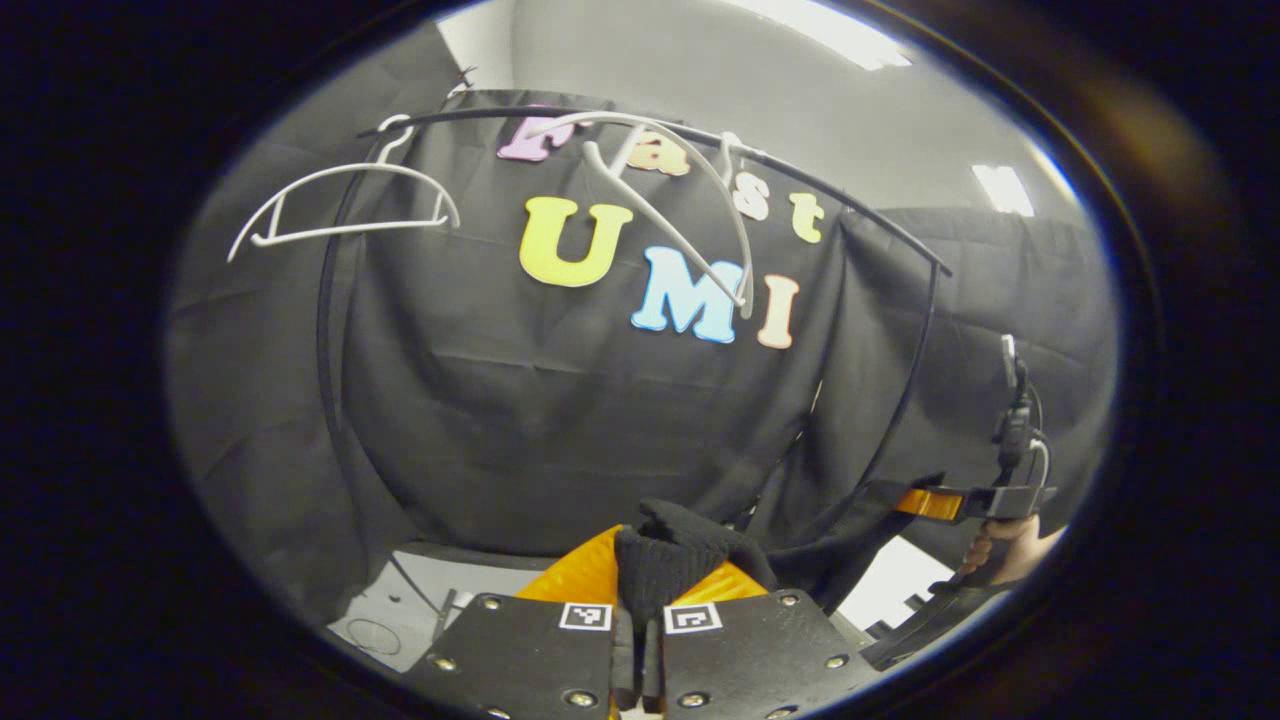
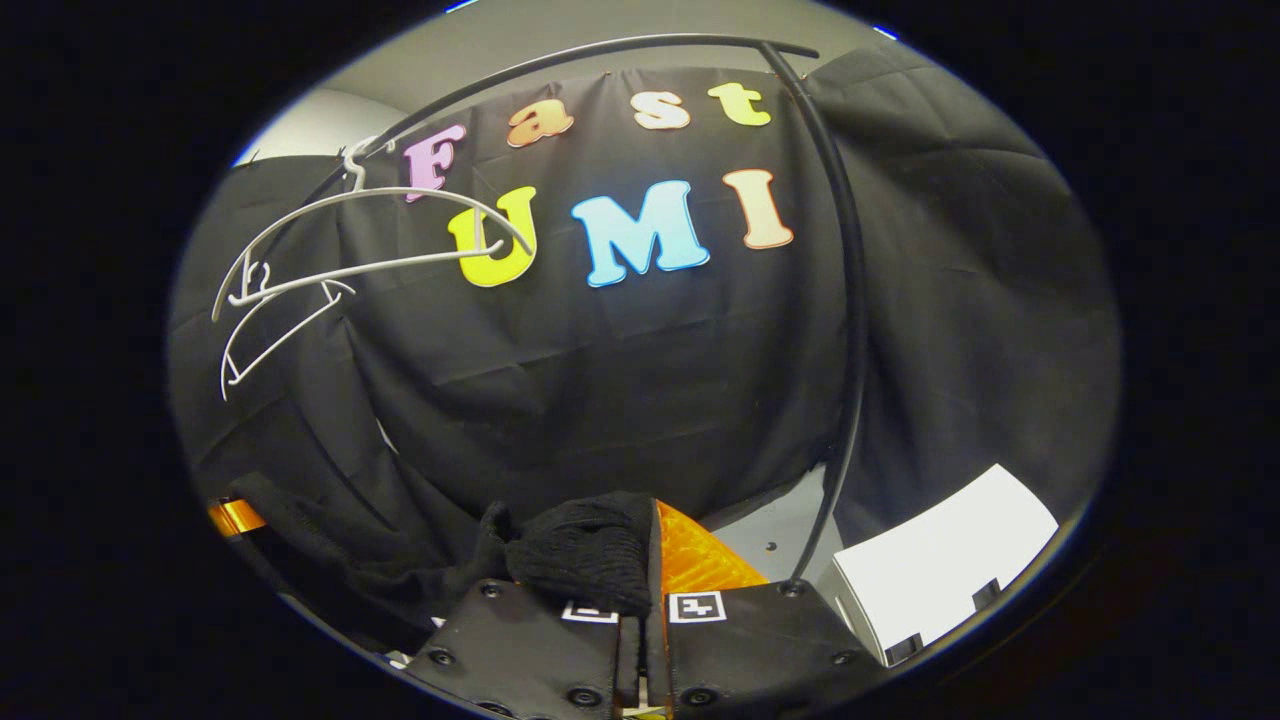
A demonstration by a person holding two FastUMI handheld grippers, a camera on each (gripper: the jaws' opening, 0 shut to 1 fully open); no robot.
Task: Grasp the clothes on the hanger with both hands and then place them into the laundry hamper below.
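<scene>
While stretched between both, black garment (image 1: 680,560) bunched in left claw (image 1: 640,610) — right claw (image 2: 640,600) pinching other end.

Square black-and-white coded markers (image 1: 585,616) stand on the left gripper (image 1: 640,590), one on each finger block (a pair side by side, either side of the narrow gap). They carry block patterns only, with no letters or numerals. The right gripper (image 2: 645,600) bears a like pair (image 2: 696,606); its left-hand marker is partly covered by the black garment (image 2: 585,550) pinched between the fingers. No word, brand or number can be read on either tool.
</scene>
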